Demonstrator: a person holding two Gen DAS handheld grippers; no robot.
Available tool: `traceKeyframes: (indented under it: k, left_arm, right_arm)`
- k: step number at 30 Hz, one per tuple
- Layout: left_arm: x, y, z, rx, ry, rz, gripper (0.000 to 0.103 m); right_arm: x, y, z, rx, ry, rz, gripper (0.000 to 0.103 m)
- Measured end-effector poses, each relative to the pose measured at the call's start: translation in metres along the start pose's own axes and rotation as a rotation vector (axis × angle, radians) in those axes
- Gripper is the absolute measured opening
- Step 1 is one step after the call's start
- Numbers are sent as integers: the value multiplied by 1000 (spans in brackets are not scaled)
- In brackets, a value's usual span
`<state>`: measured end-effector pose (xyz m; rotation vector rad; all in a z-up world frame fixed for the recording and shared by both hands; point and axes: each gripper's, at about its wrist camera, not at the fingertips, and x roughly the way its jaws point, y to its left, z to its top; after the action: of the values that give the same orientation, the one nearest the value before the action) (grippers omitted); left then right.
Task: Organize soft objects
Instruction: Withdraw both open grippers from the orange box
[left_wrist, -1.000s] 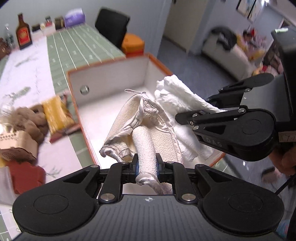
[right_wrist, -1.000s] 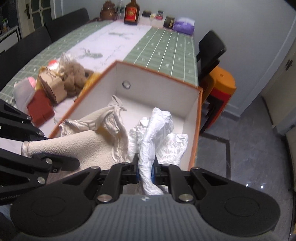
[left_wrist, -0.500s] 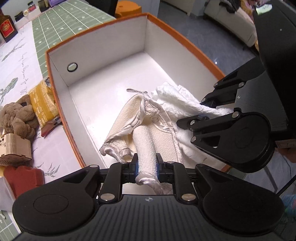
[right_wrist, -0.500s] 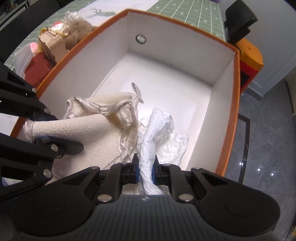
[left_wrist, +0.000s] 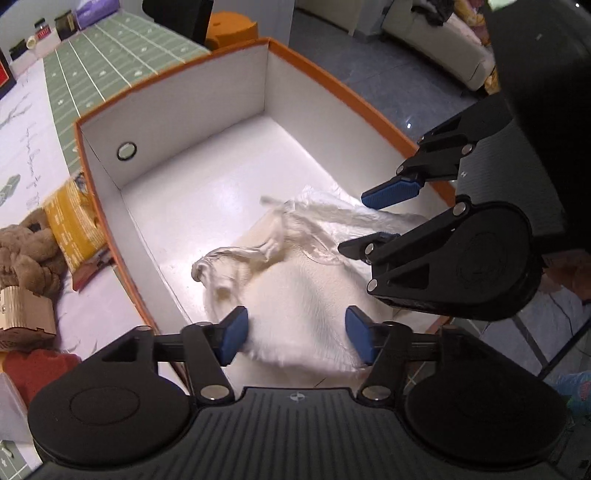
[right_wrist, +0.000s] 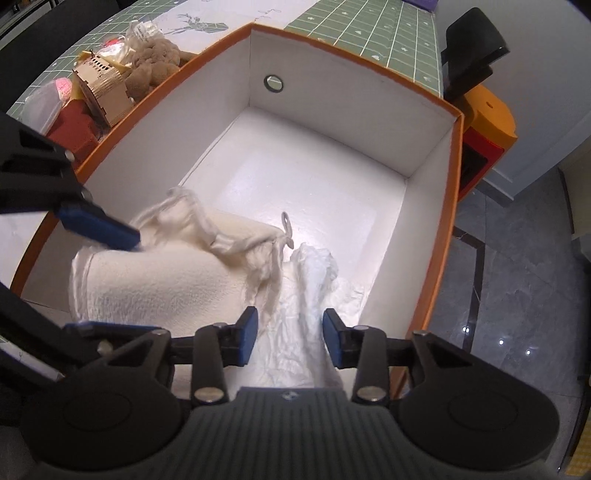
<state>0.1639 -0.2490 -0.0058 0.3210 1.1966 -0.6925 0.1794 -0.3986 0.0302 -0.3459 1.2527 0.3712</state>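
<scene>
A cream towel (left_wrist: 306, 295) (right_wrist: 162, 280) and a white cloth (right_wrist: 314, 280) (left_wrist: 369, 218) lie in the near end of an orange box with white inside (left_wrist: 192, 122) (right_wrist: 454, 206). My left gripper (left_wrist: 295, 332) is open over the cream towel, its blue pads apart on either side. My right gripper (right_wrist: 290, 332) is open over the white cloth, not gripping it. Each gripper shows in the other's view: the right one (left_wrist: 384, 214), the left one's upper finger (right_wrist: 99, 225). The cloths look blurred.
On the green and white tablecloth (left_wrist: 92, 70) left of the box lie a brown plush toy (left_wrist: 26, 254) (right_wrist: 155, 62), a yellow packet (left_wrist: 74, 225), a wooden model house (right_wrist: 99, 88) and a red block (right_wrist: 74, 125). An orange stool (right_wrist: 487, 122) and black chair (right_wrist: 469, 51) stand beyond.
Both grippers have opened and let go of their cloths, which have dropped into the box. Before, the left held the cream towel and the right held the white cloth.
</scene>
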Motion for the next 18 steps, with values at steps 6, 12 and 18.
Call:
traceKeyframes:
  k: [6, 12, 18]
  left_arm:
    - [-49, 15, -26, -22, -115, -71, 72]
    - [-104, 38, -67, -45, -310, -28, 72]
    - [-144, 82, -122, -199, -491, 123, 71]
  right_arm:
    - [-29, 4, 0, 33, -75, -33, 45]
    - [-72, 32, 5, 89, -256, -42, 52]
    - [-96, 94, 11, 67, -450, 3, 59]
